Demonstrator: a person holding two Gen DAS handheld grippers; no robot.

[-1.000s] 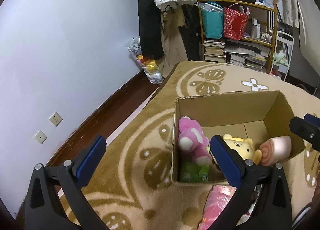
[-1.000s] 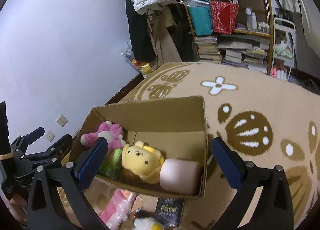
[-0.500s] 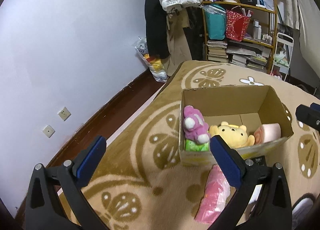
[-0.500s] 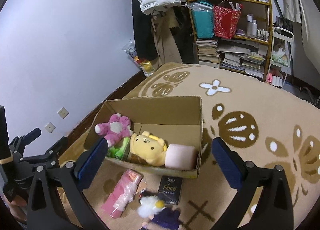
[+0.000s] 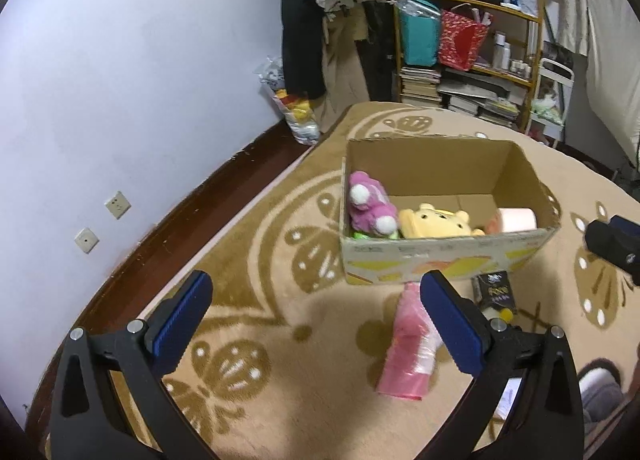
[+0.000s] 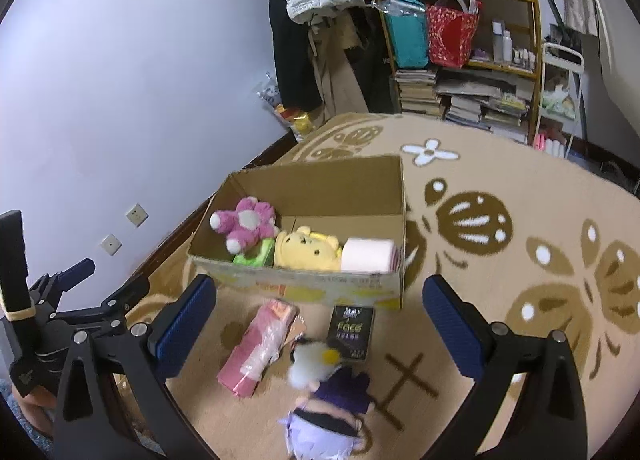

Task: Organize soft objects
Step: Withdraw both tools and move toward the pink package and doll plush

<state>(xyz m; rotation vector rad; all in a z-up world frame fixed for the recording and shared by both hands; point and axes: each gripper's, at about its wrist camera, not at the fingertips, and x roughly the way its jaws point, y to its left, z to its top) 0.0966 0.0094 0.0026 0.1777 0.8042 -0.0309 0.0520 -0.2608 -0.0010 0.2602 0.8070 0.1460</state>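
An open cardboard box (image 6: pixel 304 280) (image 5: pixel 440 252) stands on the rug. Inside lie a pink plush (image 6: pixel 244 226) (image 5: pixel 368 208), a yellow bear plush (image 6: pixel 308 248) (image 5: pixel 436 222), a pink roll (image 6: pixel 368 256) (image 5: pixel 516 218) and a green pack (image 6: pixel 254 256). In front of the box lie a pink packet (image 6: pixel 258 344) (image 5: pixel 410 352), a black "Face" pack (image 6: pixel 352 330) (image 5: pixel 496 292) and a purple-and-white doll (image 6: pixel 324 400). My left gripper (image 5: pixel 316 324) and right gripper (image 6: pixel 320 326) both hang open above the rug, back from the box, holding nothing.
A beige rug (image 6: pixel 520 240) with brown patterns covers the floor beside a dark wooden strip (image 5: pixel 192 220) along the lilac wall. At the back stands a loaded shelf (image 6: pixel 464 60) with books and bags, with hanging coats (image 6: pixel 312 20) to its left. A slipper (image 5: pixel 600 384) shows at lower right.
Both grippers have pulled back and up from the box, so it looks smaller and the items lying in front of it have come into view. Both stay open.
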